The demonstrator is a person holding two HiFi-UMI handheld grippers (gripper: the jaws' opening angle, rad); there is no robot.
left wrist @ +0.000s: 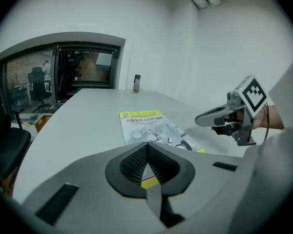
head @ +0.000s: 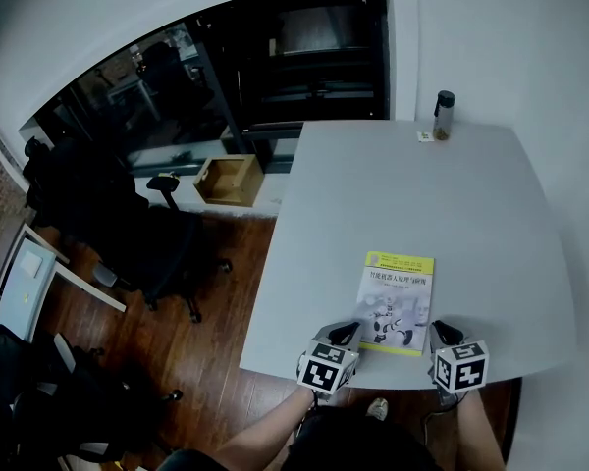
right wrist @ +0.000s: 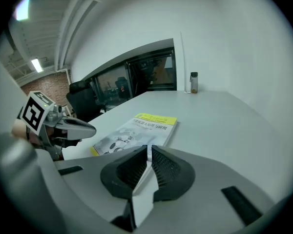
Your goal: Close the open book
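**A:** Book [head: 398, 302], status? Quick.

**B:** Starting at my left gripper [left wrist: 147, 155]: the pads are pressed together with nothing pinched. Only a sliver of yellow cover shows through the small gap under them. My right gripper [right wrist: 149, 152] is the same, with its jaws together, a thin slit between them and nothing in it. Both sit at the table's near edge, one by each near corner of the book. I can't tell if either touches it.

**A:** And the book itself?

**B:** It lies flat on the table [head: 471, 214], close to its near edge, front cover up. The yellow title band points toward the table's far edge. I see no fanned pages and no lifted cover.

**A:** So, done?

**B:** I'd judge the closing finished. The cover looks flat in both gripper views, though I can't check whether it sits fully flush along the spine. All I'd see left is backing my grippers off the table.

**A:** Anything else to tag?

**B:** Bottle [head: 443, 114] at the table's far edge, well apart from everything. Not involved.
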